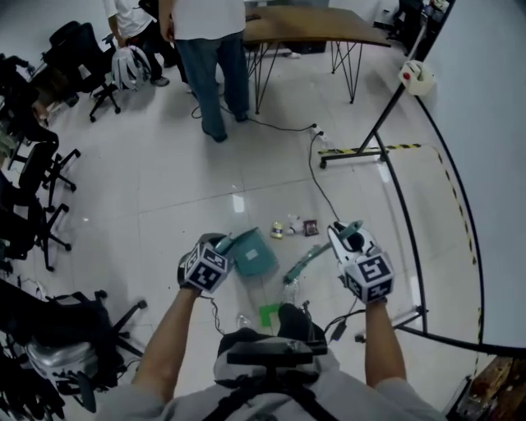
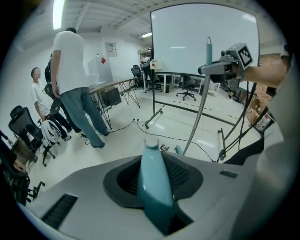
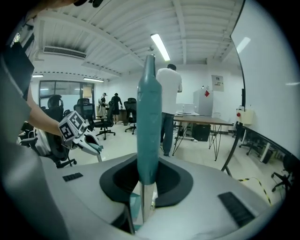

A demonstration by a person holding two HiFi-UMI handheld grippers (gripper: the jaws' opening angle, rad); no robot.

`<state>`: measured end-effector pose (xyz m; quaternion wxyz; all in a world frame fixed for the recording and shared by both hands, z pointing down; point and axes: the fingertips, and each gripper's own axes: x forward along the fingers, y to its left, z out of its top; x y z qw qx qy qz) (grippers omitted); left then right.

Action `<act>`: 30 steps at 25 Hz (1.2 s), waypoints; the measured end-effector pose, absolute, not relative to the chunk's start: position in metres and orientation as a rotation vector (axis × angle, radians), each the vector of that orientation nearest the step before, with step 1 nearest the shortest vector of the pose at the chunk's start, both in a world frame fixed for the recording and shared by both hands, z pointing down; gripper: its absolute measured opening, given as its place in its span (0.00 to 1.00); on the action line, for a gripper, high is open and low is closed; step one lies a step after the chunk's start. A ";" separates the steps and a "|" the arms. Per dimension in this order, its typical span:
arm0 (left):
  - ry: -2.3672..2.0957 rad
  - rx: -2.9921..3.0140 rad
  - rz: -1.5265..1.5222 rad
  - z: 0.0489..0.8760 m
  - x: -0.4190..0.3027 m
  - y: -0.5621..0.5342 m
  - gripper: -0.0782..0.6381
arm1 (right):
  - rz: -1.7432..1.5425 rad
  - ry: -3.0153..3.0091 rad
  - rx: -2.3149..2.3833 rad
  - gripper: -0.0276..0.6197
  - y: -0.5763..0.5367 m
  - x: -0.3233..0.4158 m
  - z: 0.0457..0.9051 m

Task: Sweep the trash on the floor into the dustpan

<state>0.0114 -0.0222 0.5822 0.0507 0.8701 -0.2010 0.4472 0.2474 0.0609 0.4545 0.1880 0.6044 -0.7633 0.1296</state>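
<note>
This is an open-plan office with something of the lab about it. Black swivel chairs crowd one wall, and a wooden surface on thin metal legs stands at the far end. A large whiteboard on a rolling stand sits on the glossy tiled floor. Strip lights run overhead, and cables trail across the tiles.

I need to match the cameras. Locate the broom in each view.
Head view: broom, lower centre, slanting down-left from the right gripper.
Left gripper view: upper right, a near-upright pole.
Right gripper view: dead centre, between the jaws.
Shared landmark: the person in jeans.
</note>
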 end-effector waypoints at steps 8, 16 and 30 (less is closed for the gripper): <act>-0.544 2.610 1.510 0.619 0.065 -0.065 0.27 | 0.439 -2.061 1.608 0.14 0.040 0.349 0.523; -0.438 2.578 1.622 0.643 0.089 -0.117 0.27 | 0.418 -1.930 1.460 0.13 0.010 0.403 0.597; -0.418 2.605 1.573 0.644 0.129 -0.150 0.27 | 0.652 -1.960 1.590 0.14 -0.027 0.350 0.673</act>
